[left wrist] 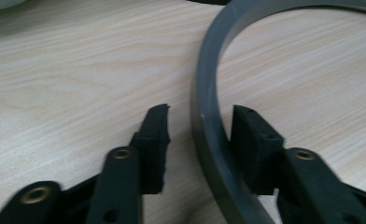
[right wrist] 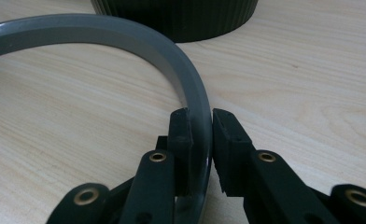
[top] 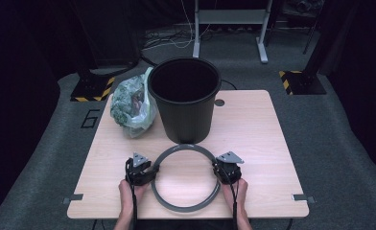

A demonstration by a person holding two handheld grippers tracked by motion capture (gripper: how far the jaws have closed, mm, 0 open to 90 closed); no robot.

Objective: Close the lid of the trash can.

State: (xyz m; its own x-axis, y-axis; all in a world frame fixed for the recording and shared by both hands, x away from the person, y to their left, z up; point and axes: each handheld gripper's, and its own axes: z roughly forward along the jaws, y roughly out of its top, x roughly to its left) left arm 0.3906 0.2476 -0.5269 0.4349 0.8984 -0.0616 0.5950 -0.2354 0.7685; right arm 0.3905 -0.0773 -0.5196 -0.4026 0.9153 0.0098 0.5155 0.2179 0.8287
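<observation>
Around my work:
- Light wood-grain table, one round cable hole near its far edge.
- Two metal brackets, at my near-left and near-right edges.
- Grey carpet, marked "6" at left.
- Two black bases with yellow-black stripes.
- Grey metal stand beyond; loose cables near it.

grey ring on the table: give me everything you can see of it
The grey ring is a thin hoop, plastic by the look, with a flat band section. It lies flat on the wooden table, near the front edge, just before the black bucket. The right tongs are shut on its right side. The left tongs straddle its left side, open, one jaw clear of the band.
</observation>
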